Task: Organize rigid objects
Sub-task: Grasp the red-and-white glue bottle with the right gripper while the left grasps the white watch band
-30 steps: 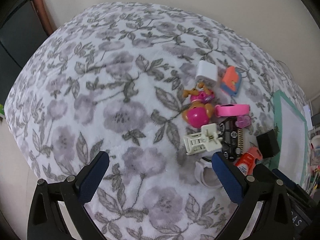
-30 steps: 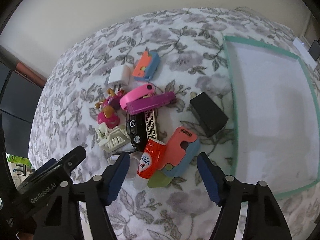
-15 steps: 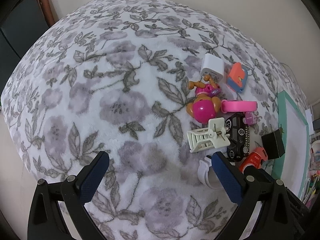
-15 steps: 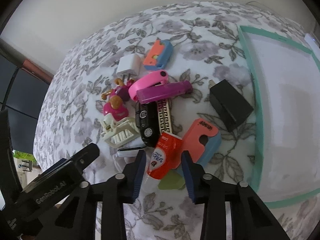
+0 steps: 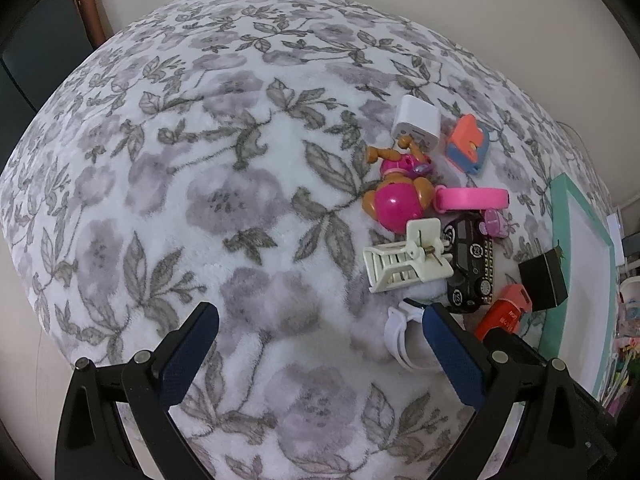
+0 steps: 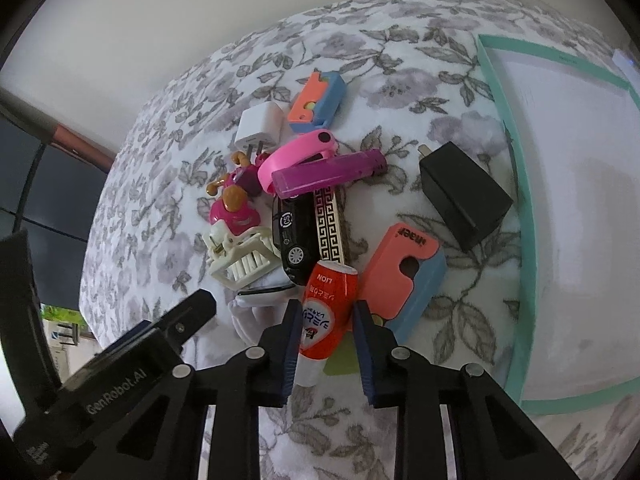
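A right claw (image 6: 326,322) grips a red and white tube (image 6: 325,307) low in the centre of the right wrist frame, its jaws having just been closing and both blue pads now against the tube's sides. The tube lies at the near edge of a heap of small things on a floral blanket (image 6: 168,184), its white cap pointing down the frame between the pads. Just right of it rests a coral and blue block (image 6: 404,276), with a pale green piece (image 6: 344,364) partly hidden under the right pad; what that piece is cannot be made out.

Above the tube, a black toy car (image 6: 294,236) lies beside a patterned strip (image 6: 329,226), a purple bar (image 6: 328,174) and a pink band (image 6: 298,154) across their top. To the left sit a cream hair clip (image 6: 244,258) and a pink toy figure (image 6: 236,208); higher up, a white charger (image 6: 258,126) and a second coral and blue block (image 6: 318,100). A black charger (image 6: 464,196) sits apart at centre right, near a green-edged white tray (image 6: 524,216) that fills the right side.

In the left wrist frame, the left claw (image 5: 320,350) hangs wide open over bare blanket at lower centre, nothing between its pads; a white ring-shaped thing (image 5: 396,334) lies just inside its right pad.
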